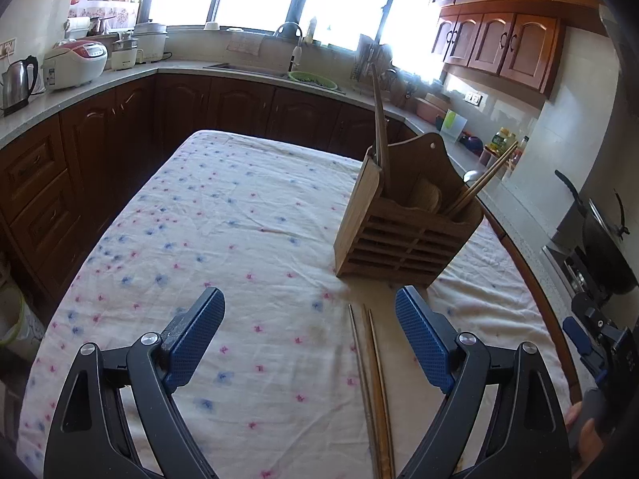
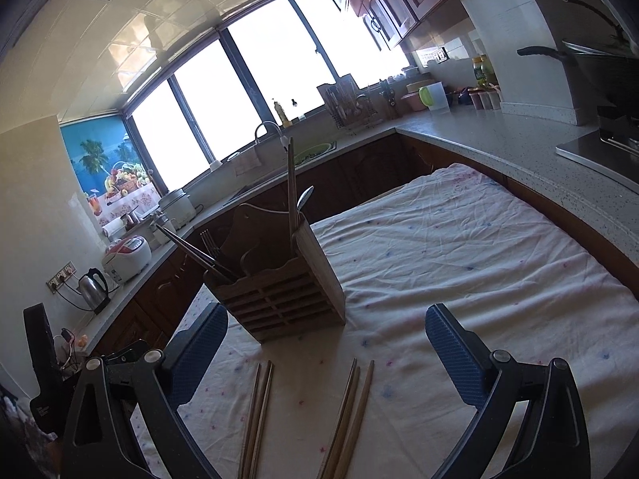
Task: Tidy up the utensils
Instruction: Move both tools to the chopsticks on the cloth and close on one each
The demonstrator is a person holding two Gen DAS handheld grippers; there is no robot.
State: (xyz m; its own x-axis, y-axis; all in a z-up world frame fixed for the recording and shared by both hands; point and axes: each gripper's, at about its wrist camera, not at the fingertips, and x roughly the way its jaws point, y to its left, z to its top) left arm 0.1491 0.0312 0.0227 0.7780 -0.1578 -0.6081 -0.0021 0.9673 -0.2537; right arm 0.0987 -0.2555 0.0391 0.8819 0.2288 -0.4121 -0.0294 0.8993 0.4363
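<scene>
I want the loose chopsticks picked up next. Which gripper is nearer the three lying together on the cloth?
Right. The three chopsticks lie between the right gripper's open jaws. The left gripper frames the other pair, further left.

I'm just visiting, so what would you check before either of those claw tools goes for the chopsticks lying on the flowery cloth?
1. Left gripper has its jaws spread and empty: ok.
2. Right gripper has its jaws spread and empty: ok.
3. Loose chopsticks lie flat on the tablecloth, in reach between the right jaws: ok.
4. Second chopstick pair lies apart from the first, so each bunch can be taken alone: ok.
5. Wooden utensil holder stands upright just beyond the chopsticks: ok.
6. Free room left in the holder's compartments: cannot tell.
</scene>
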